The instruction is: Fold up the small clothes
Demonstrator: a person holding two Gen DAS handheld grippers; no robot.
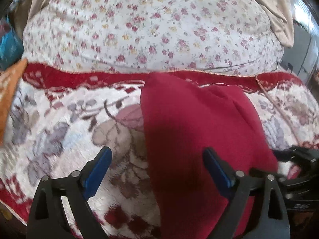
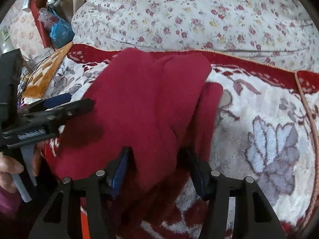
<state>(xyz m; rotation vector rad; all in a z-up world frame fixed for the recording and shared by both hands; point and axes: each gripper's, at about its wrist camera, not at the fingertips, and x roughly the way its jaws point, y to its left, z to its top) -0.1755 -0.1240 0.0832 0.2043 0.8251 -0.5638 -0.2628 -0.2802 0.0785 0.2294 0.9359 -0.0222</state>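
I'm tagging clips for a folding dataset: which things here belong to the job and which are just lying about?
Job:
red garment
left tongs, open
right tongs, open, straddling the garment's near edge

Lying about:
plush blanket
floral quilt
orange cushion
blue bag

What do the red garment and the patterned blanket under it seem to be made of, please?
The red garment looks like a soft matte knit, perhaps fleece or jersey: it drapes in rounded folds with no sheen. The blanket looks like plush pile, probably synthetic: its surface is fuzzy, with tufts showing at the pattern edges.
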